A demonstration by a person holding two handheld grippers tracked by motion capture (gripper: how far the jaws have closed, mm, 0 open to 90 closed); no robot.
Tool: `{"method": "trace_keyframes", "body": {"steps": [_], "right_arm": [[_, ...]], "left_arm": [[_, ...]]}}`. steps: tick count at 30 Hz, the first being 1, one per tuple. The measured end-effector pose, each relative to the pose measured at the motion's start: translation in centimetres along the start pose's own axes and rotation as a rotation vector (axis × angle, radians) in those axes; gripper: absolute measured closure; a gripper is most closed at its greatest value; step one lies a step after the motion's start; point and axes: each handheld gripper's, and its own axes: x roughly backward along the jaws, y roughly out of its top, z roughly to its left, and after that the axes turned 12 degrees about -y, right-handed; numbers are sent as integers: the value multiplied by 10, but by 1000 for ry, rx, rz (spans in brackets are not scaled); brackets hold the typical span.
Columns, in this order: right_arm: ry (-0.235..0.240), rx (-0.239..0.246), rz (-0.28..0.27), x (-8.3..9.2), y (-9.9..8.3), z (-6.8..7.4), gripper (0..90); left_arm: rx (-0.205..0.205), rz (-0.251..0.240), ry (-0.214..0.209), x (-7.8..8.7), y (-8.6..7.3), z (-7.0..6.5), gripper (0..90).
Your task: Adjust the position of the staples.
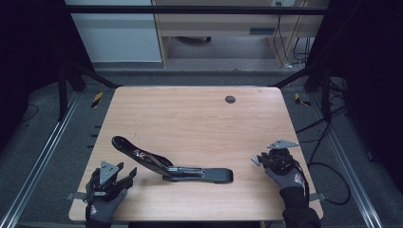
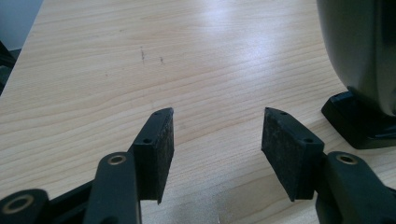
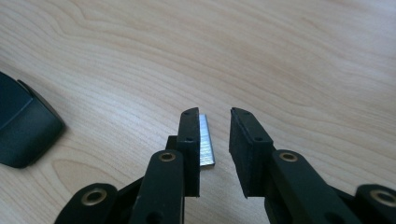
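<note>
A long black stapler (image 1: 171, 168) lies swung open on the wooden table (image 1: 199, 118), its upper arm reaching toward the back left. Near the front left corner, my left gripper (image 1: 126, 169) is open just left of the stapler. In the left gripper view its jaws (image 2: 217, 135) are wide apart over bare wood, with the stapler body (image 2: 359, 70) close on the right. My right gripper (image 1: 256, 159) sits near the front right edge. In the right gripper view it stands open (image 3: 215, 135), and a short silver staple strip (image 3: 206, 140) lies against the inner face of its left jaw. The stapler's rounded end (image 3: 23, 126) shows at far left.
A round grommet hole (image 1: 230, 99) sits near the table's back edge. Metal frame rails (image 1: 43, 147) run along both sides of the table, and cables (image 1: 328, 166) trail on the floor at right. A desk (image 1: 228, 28) stands beyond.
</note>
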Motion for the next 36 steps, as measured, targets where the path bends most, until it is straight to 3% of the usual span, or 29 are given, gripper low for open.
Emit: {"method": "trace_keyframes", "body": {"steps": [11,12,16,36], "right_arm": [[41,43,94,-15,11,3,745],[34,70,100,-17,11,3,745],[47,65,133,-21,11,8,755],[23,112,183,-28,17,13,780]], "left_arm": [[6,5,11,-1,-2,2,428],[2,11,11,-1,-3,2,429],[-10,24,13,-4,-4,0,428],[-5,28,9,-4,-5,1,427]]}}
